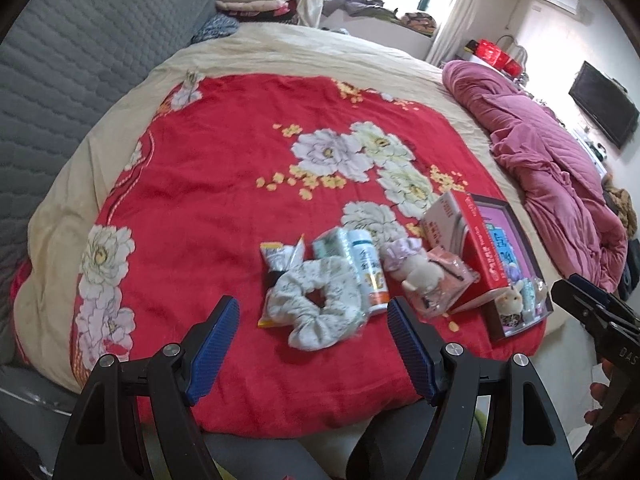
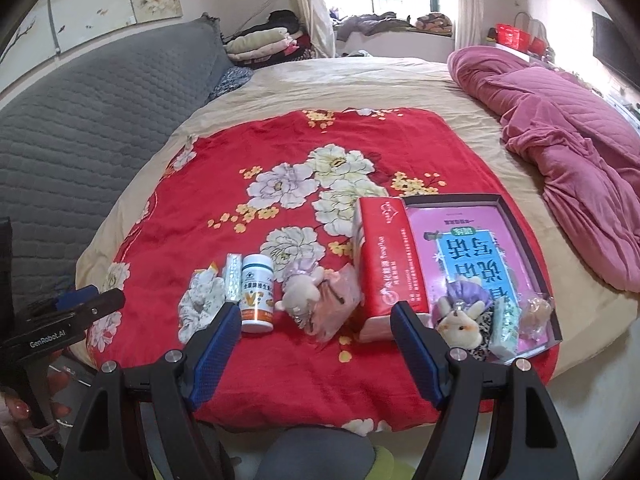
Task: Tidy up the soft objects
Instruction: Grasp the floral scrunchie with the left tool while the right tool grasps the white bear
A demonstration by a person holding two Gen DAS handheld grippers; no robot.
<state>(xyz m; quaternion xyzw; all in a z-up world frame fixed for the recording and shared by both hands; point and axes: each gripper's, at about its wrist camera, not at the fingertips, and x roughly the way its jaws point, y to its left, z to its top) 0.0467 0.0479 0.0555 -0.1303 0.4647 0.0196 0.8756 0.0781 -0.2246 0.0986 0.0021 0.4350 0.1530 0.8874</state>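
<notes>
With both claws, left (image 1: 312,344) and right (image 2: 316,350), wide and empty, we approach; next, close on the scrunchie (image 1: 316,304).

Red blanket (image 2: 224,168) with white-yellow peony print; white speckled scrunchie (image 1: 320,304); white bottle (image 2: 258,300), orange base; red tissue pack (image 2: 388,264); pink quilted duvet (image 2: 568,152); grey quilted headboard (image 2: 100,120); blue gripper pads (image 2: 216,352).

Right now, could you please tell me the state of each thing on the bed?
White fabric scrunchie: lying flat, outside box.
White plastic bottle: upright, capped.
Red tissue pack: beside box.
Dark shallow box: open, partly filled.
Left gripper: jaws open.
Right gripper: jaws open.
</notes>
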